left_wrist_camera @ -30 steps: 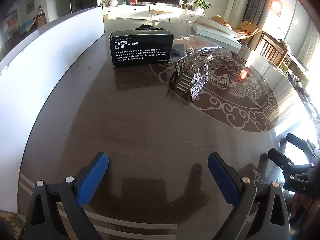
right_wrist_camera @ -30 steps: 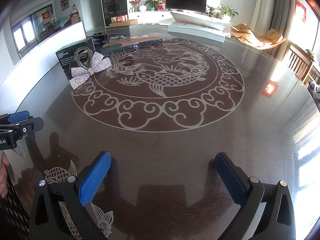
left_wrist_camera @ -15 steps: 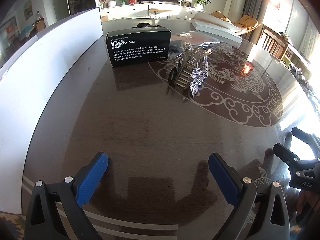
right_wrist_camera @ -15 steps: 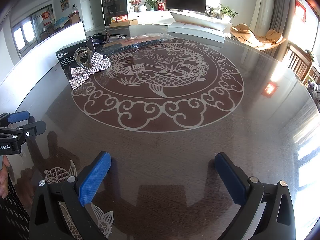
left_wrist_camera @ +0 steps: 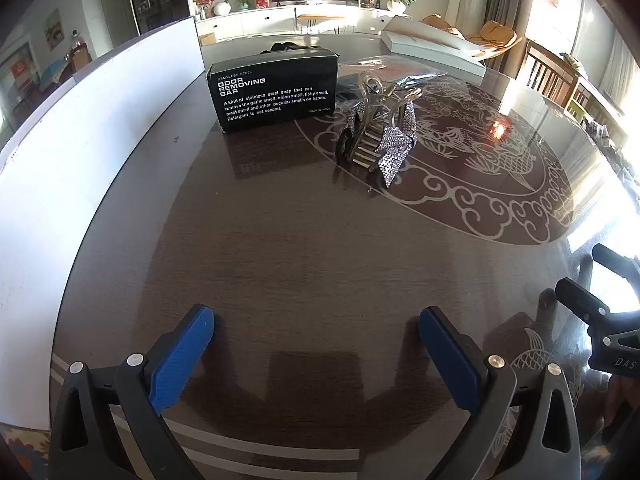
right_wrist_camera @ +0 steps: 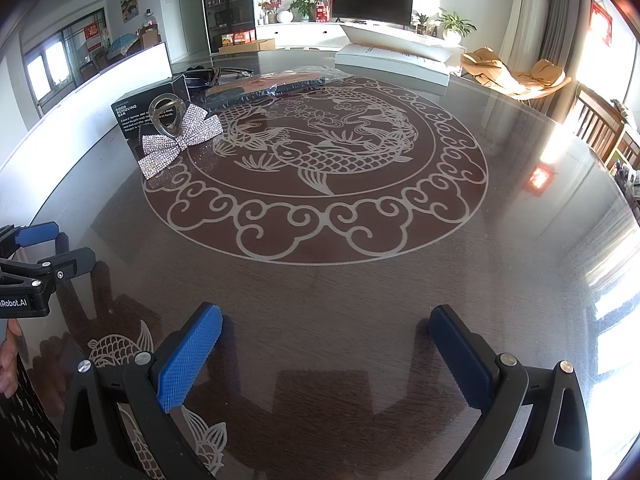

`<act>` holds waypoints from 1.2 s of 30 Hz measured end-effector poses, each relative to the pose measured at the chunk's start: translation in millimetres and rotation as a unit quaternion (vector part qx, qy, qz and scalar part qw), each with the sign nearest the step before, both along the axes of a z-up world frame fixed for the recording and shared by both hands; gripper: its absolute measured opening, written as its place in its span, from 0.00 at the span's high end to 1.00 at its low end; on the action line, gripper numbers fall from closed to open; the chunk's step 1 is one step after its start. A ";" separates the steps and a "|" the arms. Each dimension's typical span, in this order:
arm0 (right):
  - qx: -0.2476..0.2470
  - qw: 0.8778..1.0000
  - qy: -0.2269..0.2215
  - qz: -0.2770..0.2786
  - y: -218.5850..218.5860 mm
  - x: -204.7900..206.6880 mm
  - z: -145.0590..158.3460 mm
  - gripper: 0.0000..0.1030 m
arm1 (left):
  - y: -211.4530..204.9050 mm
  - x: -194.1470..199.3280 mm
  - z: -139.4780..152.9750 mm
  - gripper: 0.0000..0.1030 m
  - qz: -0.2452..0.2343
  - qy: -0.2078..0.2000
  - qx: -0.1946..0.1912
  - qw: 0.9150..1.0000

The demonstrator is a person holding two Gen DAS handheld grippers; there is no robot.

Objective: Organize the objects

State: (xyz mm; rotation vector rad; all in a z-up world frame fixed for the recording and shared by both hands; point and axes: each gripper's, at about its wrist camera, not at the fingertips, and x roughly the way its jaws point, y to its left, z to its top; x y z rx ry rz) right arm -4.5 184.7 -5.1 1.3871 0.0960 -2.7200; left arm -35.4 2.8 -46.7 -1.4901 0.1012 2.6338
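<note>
Left wrist view: the left gripper point(left_wrist_camera: 316, 344) hangs low over the dark bench point(left_wrist_camera: 280, 248), its blue-padded jaws spread wide with nothing between them. Up at about one o'clock from it, well apart, sits the rhinestone bow hair clip point(left_wrist_camera: 378, 136), resting on the edge of the bench's fish-and-cloud medallion. From here its toothed claw faces the camera and the sparkly bow trails away toward two o'clock. Just behind it, at twelve o'clock, stands the black box point(left_wrist_camera: 274, 88) printed "Odor Removing Bar", long side toward the jaws, near the clip but apart from it. The right gripper point(left_wrist_camera: 600, 304) pokes in at four o'clock.

Right wrist view: the right gripper point(right_wrist_camera: 326, 350) is likewise wide apart and holding nothing. The hair clip point(right_wrist_camera: 180, 138) lies far off at ten o'clock, its bow stretched from lower left to upper right, with the box point(right_wrist_camera: 136, 114) partly hidden behind it and a clear plastic packet point(right_wrist_camera: 276, 84) further back at eleven. The left gripper point(right_wrist_camera: 44, 252) shows at nine o'clock.

By my reckoning the left hand is nearer the clip and has the straighter run at it, closing across the claw body, not the bow.
</note>
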 end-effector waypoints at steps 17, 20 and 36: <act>0.000 1.000 0.000 0.000 0.0 -0.1 0.0 0.00 | -9.0 -1.9 -0.4 0.00 0.025 0.000 0.003 1.000; 0.000 1.000 0.000 0.000 0.0 -0.1 0.0 0.00 | -8.8 -2.0 -0.9 0.00 0.025 0.000 0.000 1.000; -0.001 1.000 0.000 -0.001 0.0 -0.2 0.4 0.00 | -10.1 -3.2 -0.3 0.00 0.028 0.001 0.001 1.000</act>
